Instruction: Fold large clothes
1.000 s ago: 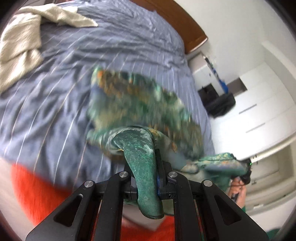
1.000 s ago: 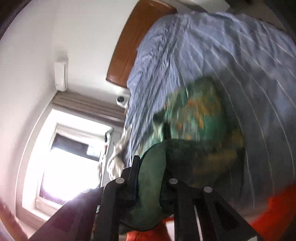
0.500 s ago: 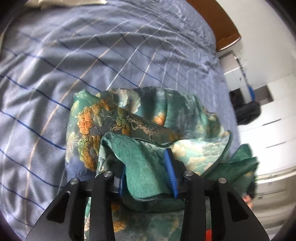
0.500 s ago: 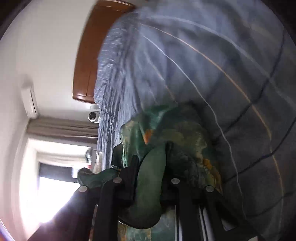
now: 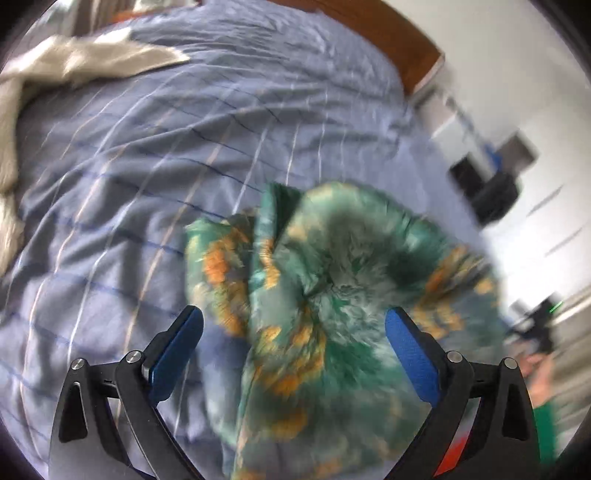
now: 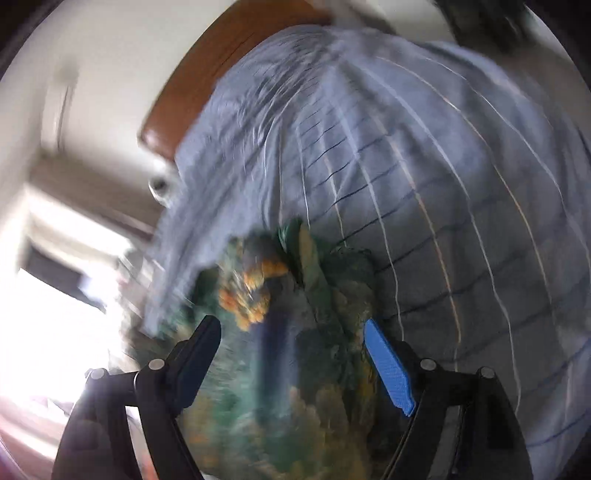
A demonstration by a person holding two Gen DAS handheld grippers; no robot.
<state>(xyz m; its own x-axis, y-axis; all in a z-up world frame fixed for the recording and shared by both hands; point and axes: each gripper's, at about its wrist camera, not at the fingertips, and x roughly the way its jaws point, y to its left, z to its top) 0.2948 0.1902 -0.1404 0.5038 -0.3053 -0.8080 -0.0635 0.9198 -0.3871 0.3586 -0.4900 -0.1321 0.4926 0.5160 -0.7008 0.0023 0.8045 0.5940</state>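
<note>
A green garment (image 5: 332, 295) with orange and pale patterns lies bunched on the blue striped bedspread (image 5: 147, 166). It also shows in the right wrist view (image 6: 295, 350), blurred. My left gripper (image 5: 293, 334) is open, its blue-padded fingers wide apart above the cloth, holding nothing. My right gripper (image 6: 291, 343) is open too, its fingers on either side of the heap, not gripping it. Both views are motion-blurred.
A beige cloth (image 5: 55, 74) lies at the far left of the bed. The wooden headboard (image 5: 388, 33) stands at the back. A white cabinet and dark items (image 5: 495, 192) are to the right of the bed. A bright window (image 6: 48, 314) is at the left.
Both grippers were shut on the green garment; now both have opened and let it go. The garment has dropped onto the bedspread in a heap.
</note>
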